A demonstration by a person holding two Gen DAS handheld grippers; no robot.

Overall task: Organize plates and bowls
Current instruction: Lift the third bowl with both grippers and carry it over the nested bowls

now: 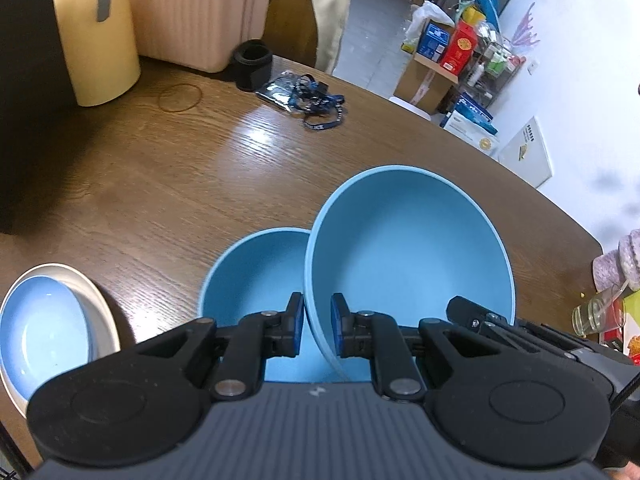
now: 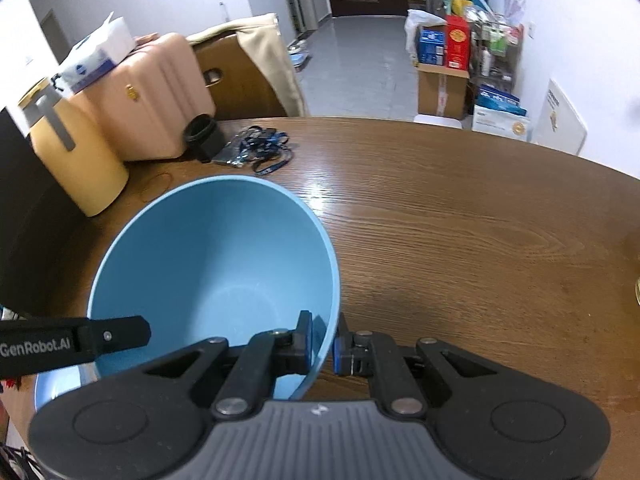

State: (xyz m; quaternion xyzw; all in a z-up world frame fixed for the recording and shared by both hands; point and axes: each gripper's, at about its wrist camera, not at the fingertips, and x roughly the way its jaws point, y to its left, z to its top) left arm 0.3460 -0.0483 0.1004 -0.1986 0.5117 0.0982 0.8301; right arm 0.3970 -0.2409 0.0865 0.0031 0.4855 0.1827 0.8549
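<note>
A large blue bowl (image 1: 408, 256) is held tilted above the brown table (image 1: 180, 184). My left gripper (image 1: 317, 328) has its pads on either side of the bowl's near-left rim. My right gripper (image 2: 323, 346) is shut on the same bowl (image 2: 212, 264) at its right rim. A second blue bowl (image 1: 252, 276) sits under and to the left of the held one. A light blue plate (image 1: 40, 336) rests on a white plate (image 1: 100, 308) at the far left. My left gripper's finger (image 2: 80, 342) shows at the left of the right wrist view.
A yellow jug (image 1: 96, 40), a pink case (image 1: 196, 8), a black cup (image 1: 253, 65) and a blue lanyard (image 1: 308, 98) stand at the table's far side. A glass (image 1: 596, 314) sits at the right edge. Boxes (image 2: 442, 80) clutter the floor beyond.
</note>
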